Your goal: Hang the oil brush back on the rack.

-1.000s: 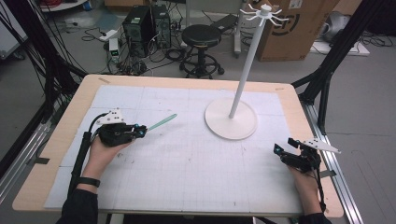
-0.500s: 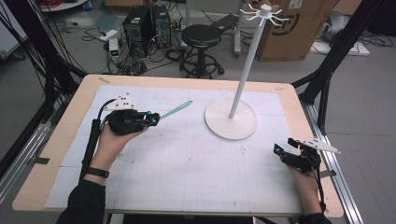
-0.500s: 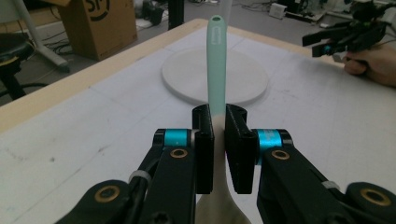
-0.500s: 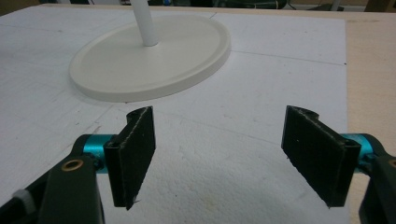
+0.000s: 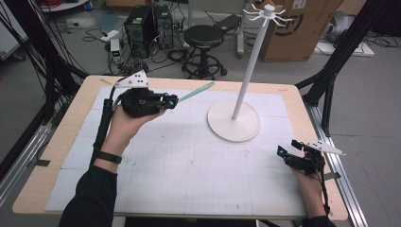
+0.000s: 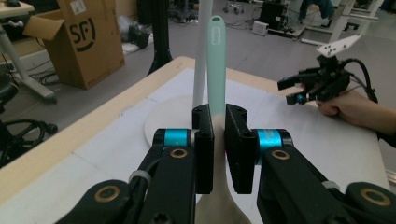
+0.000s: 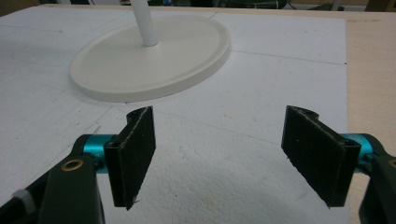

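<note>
The left tool (image 5: 171,100) clenches a pale green spatula (image 5: 196,91), raised above the tabletop (image 5: 61,142) and pointing toward the white stand (image 5: 234,124), while the right tool (image 5: 285,152) rests released.

Grey floor behind the table (image 5: 302,101) — black stool (image 5: 203,37), cardboard box (image 5: 302,28), computer towers (image 5: 149,23).
</note>
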Demonstrator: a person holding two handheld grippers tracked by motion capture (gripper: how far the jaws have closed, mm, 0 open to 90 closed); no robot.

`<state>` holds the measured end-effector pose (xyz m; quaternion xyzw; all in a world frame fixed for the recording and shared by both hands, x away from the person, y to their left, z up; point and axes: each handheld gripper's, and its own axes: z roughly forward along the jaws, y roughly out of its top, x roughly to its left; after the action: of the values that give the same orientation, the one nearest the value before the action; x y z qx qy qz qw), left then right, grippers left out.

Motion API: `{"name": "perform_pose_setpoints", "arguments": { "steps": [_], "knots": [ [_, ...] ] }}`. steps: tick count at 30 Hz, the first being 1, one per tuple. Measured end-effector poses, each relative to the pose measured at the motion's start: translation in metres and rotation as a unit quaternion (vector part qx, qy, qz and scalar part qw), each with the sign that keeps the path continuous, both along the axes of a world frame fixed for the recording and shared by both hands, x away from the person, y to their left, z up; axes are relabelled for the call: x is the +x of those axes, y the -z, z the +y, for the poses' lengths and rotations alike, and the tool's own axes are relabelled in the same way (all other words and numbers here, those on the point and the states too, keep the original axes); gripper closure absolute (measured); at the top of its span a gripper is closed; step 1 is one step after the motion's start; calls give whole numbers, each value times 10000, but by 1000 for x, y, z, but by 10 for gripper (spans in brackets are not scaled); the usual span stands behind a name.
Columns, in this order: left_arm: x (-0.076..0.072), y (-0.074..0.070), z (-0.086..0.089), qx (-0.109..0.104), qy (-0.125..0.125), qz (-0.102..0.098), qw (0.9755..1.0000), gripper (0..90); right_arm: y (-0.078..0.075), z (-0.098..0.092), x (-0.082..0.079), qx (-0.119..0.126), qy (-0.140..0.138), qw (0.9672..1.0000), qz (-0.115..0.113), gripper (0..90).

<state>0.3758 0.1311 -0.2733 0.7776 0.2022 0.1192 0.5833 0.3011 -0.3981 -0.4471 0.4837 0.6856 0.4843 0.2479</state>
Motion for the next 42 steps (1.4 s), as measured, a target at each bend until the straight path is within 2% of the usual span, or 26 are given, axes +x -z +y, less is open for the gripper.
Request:
{"name": "perform_pose_setpoints", "arguments": {
  "steps": [3, 11, 14, 16, 28, 33, 38, 42],
  "knots": [
    [3, -13, -6, 21, 6, -42, 10000, 824, 0, 0, 0, 0, -2, 10000, -2, 254],
    [8, -45, -18, -113, 92, -112, 9998, 824, 0, 0, 0, 5, -5, 10000, -2, 254],
    [10, -56, -20, -81, 153, -129, 9998, 824, 0, 0, 0, 9, -4, 10000, -2, 254],
    [10, -64, -21, -58, 145, -187, 9997, 824, 0, 0, 0, 20, -4, 10000, 8, 255],
    [15, -112, -27, -220, 163, -455, 9986, 824, 0, 0, 0, 19, -9, 10000, 5, 255],
    [20, -123, -33, -282, 160, -518, 9981, 824, 0, 0, 0, 15, -20, 10000, 4, 256],
    [22, -129, -40, -345, 257, -584, 9974, 824, 0, -1, 0, 41, -42, 10000, -5, 255],
    [25, -133, -43, -390, 211, -597, 9972, 824, 0, -1, 0, 25, -43, 10000, -7, 255]
  ]
}}
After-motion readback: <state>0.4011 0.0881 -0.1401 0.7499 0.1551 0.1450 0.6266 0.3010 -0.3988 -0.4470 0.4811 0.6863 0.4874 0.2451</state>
